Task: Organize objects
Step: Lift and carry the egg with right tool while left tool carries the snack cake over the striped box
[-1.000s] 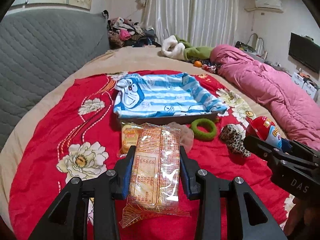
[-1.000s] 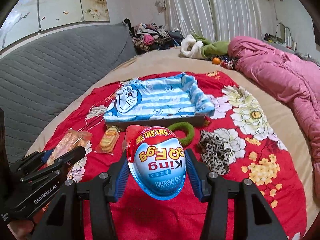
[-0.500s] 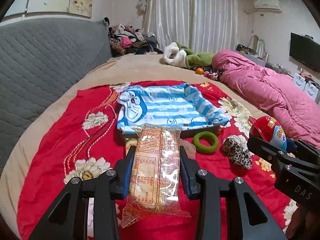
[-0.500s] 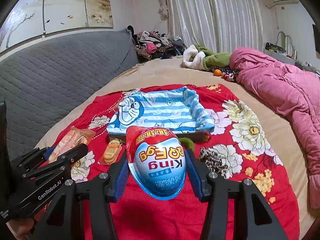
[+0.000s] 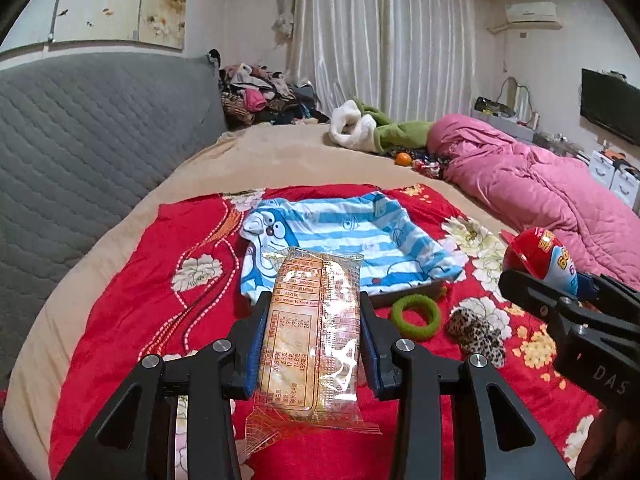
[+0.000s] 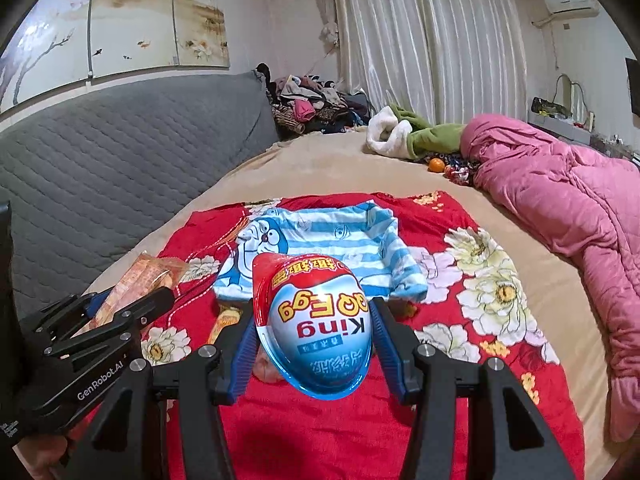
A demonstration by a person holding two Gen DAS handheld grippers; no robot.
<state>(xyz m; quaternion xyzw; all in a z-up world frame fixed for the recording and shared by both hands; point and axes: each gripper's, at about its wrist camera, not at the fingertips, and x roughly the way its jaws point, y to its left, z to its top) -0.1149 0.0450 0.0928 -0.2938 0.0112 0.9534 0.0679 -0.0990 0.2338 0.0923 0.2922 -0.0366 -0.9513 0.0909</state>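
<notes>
A pink quilt (image 5: 552,192) lies along the beige bed (image 5: 280,148). Behind stand a gray quilted headboard (image 5: 88,128), white curtains (image 5: 384,36) and 1 air conditioner (image 5: 530,12).

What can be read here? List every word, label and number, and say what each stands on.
"King" and "GoGo Egg", upside down: egg toy in the right tongs.
"GenRobot.AI": left tongs body.
"DAS": right tongs body.
"457100": snack packet in the left tongs.
Chinese characters and the packet's table: too small to read.
</notes>
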